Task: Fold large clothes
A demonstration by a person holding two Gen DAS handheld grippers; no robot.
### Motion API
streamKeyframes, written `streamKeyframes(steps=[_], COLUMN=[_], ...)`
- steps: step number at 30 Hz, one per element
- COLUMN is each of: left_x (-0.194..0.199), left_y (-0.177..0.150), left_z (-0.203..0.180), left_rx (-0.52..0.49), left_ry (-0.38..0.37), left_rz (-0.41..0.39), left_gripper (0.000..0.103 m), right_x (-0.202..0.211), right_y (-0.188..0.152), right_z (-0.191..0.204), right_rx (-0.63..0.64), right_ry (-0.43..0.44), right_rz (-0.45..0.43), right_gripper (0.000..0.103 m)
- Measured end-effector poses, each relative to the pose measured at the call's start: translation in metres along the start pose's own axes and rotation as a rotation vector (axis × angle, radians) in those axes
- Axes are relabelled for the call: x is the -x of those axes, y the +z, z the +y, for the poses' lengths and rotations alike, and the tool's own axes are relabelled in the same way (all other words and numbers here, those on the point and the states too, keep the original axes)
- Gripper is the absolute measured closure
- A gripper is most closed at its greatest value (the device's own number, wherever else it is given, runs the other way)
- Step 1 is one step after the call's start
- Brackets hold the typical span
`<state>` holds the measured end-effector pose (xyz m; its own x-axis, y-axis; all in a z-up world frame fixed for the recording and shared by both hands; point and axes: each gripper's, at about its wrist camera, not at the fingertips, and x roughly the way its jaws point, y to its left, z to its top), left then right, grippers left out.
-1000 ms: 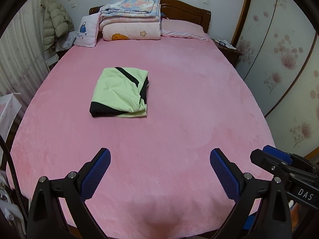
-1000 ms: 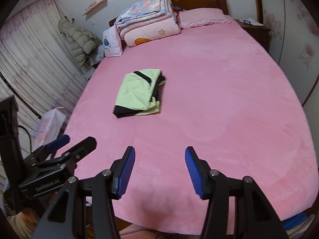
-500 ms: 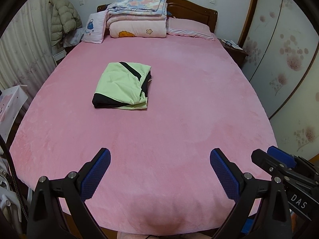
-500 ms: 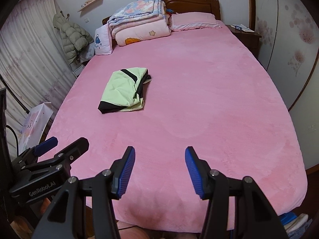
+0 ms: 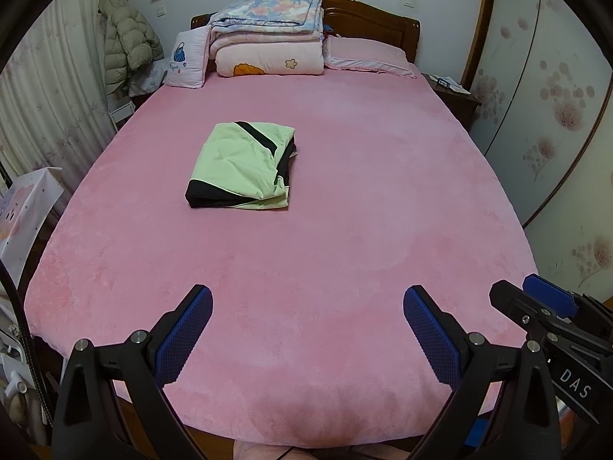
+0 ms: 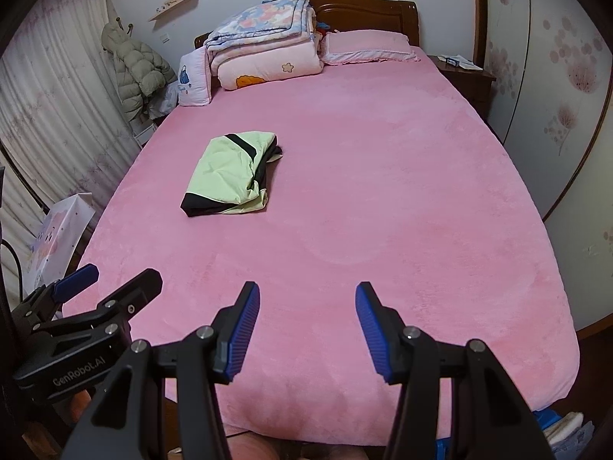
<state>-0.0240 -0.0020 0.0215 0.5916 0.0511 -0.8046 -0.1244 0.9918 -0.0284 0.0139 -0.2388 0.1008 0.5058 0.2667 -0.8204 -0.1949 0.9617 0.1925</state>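
Note:
A light green garment with black bands [image 5: 241, 166] lies folded in a compact rectangle on the pink bed [image 5: 364, 199], left of its middle; it also shows in the right wrist view [image 6: 228, 172]. My left gripper [image 5: 306, 326] is open and empty above the bed's foot edge, well short of the garment. My right gripper [image 6: 306, 320] is open and empty, also at the foot edge. Each gripper shows at the side of the other's view: the right gripper [image 5: 551, 314] and the left gripper [image 6: 95, 291].
Folded quilts [image 5: 268, 34] and pillows [image 5: 367, 55] are stacked at the wooden headboard. A puffy coat [image 5: 126, 42] hangs at the left by the curtains. A nightstand [image 5: 452, 94] and wardrobe doors [image 5: 555, 96] stand on the right. A white bag [image 6: 61, 230] sits left of the bed.
Both grippers have drawn back and risen from the bed, so more of the foot edge shows. The garment has not moved. Both grippers stayed open.

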Motion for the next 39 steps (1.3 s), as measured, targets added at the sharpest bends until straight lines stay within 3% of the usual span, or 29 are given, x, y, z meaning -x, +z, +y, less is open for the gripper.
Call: streamKeyframes(steps=[39], left_x=[0.0039], left_y=[-0.0102], left_z=[-0.0060], left_rx=[-0.026], left_ry=[0.009], left_rz=[0.022], left_gripper=[0.004], right_x=[0.0032], right_y=[-0.0083], right_z=[0.0022], right_rx=[0.017], right_ry=[-0.018], right_rz=[0.025], right_gripper=[0.051])
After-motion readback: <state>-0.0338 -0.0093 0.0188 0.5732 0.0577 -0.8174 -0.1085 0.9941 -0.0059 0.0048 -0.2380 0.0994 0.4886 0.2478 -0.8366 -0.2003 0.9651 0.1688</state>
